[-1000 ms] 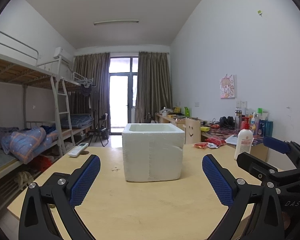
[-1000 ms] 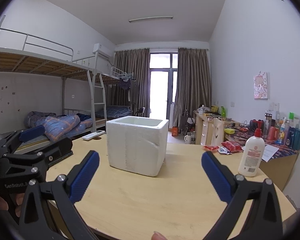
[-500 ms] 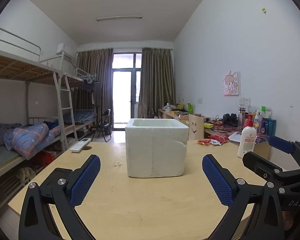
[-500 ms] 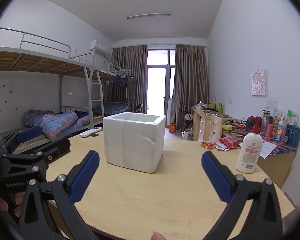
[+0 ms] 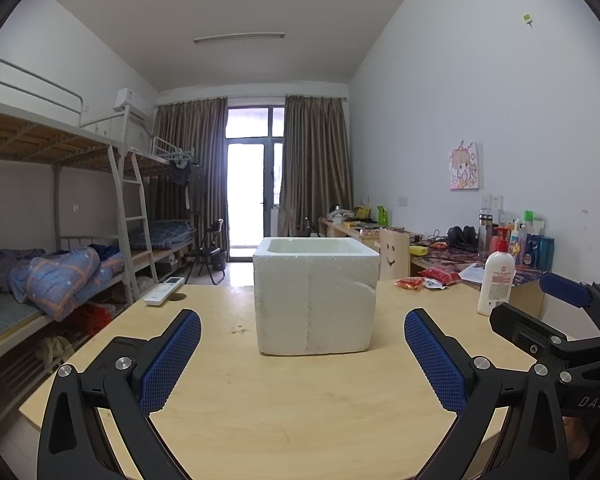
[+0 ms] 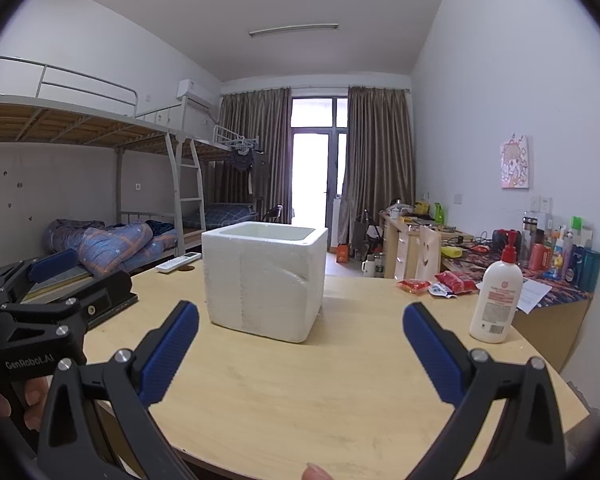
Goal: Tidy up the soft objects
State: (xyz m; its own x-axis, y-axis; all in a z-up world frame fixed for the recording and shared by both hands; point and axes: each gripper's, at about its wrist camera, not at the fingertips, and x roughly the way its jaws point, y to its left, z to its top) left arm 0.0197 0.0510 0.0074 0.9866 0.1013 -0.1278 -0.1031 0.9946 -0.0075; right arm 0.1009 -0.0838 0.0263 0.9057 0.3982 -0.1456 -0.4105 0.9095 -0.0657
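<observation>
A white foam box stands open-topped on the wooden table; it also shows in the right wrist view. My left gripper is open and empty, held above the table in front of the box. My right gripper is open and empty, just right of the left one and also short of the box. Red snack packets lie at the table's far right, also seen in the right wrist view. What is inside the box is hidden.
A white lotion pump bottle stands right of the box. A white remote lies at the table's far left. Bunk beds line the left wall. A cluttered desk runs along the right wall.
Both grippers have tilted up and risen slightly, so the box sits lower in both views. Both jaws stay open and empty.
</observation>
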